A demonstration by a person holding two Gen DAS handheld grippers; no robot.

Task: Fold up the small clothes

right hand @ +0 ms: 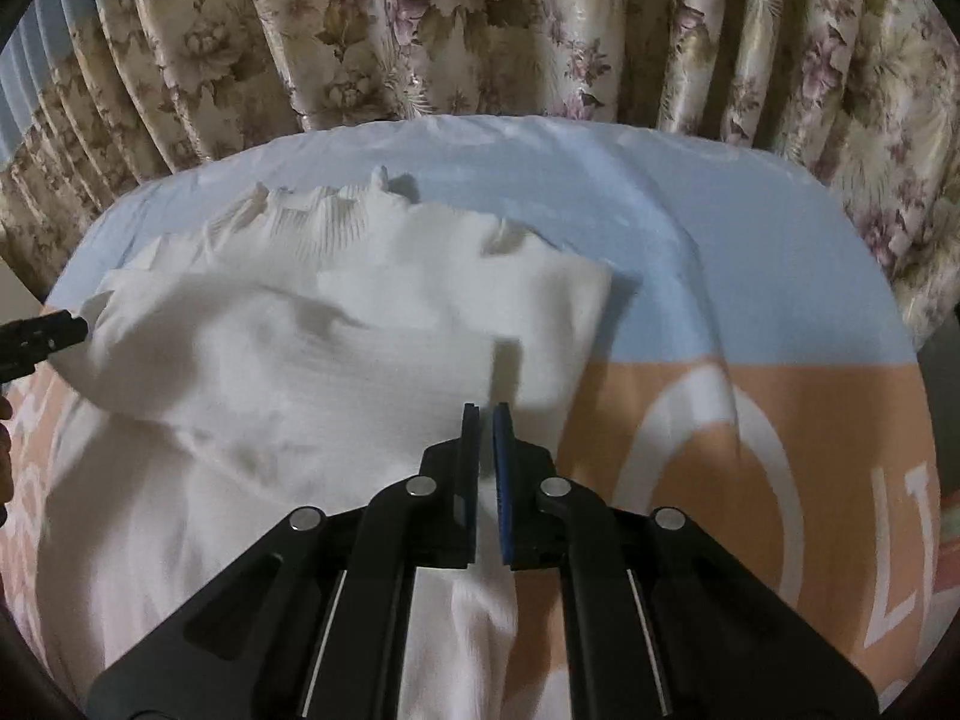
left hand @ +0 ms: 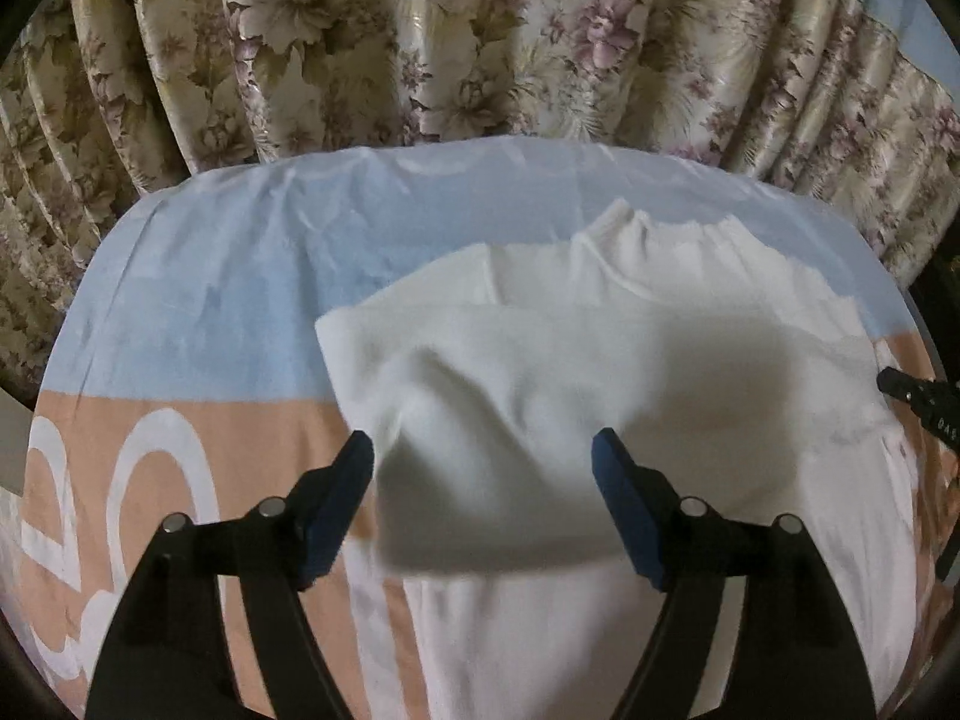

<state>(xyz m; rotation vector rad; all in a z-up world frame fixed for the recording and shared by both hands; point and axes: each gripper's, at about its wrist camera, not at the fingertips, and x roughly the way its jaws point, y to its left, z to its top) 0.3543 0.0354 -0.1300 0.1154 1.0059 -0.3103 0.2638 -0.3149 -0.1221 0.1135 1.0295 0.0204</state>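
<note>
Behind the bed hangs a flowered curtain (left hand: 420,42), and under your two grippers lies a sheet (left hand: 198,276), orange near you and pale blue farther away, with big white letters on the orange part.

Your left gripper (left hand: 483,450) stands wide. Its two blue pads (left hand: 624,498) are far apart, and nothing is pressed between them. Directly below and in front of this gripper lies the white garment (left hand: 540,396). A folded edge of it is between the fingers but does not touch them. To the left of the gripper you see only the orange sheet with the white letters. At the right edge of this view the black tip of your right gripper (left hand: 918,396) comes in, beside the garment.

Your right gripper (right hand: 486,414) is almost closed; only a thin gap is between its pads (right hand: 503,468). I see no cloth in this gap. The garment lies below it and spreads to its left. To its right is bare orange sheet with a white ring. At the left edge, the tip of the left gripper is beside the garment's corner.

Farther from both grippers, the garment ends in a ribbed, gathered edge (right hand: 324,210) on the blue part of the sheet. Beyond it the sheet meets the curtain.
</note>
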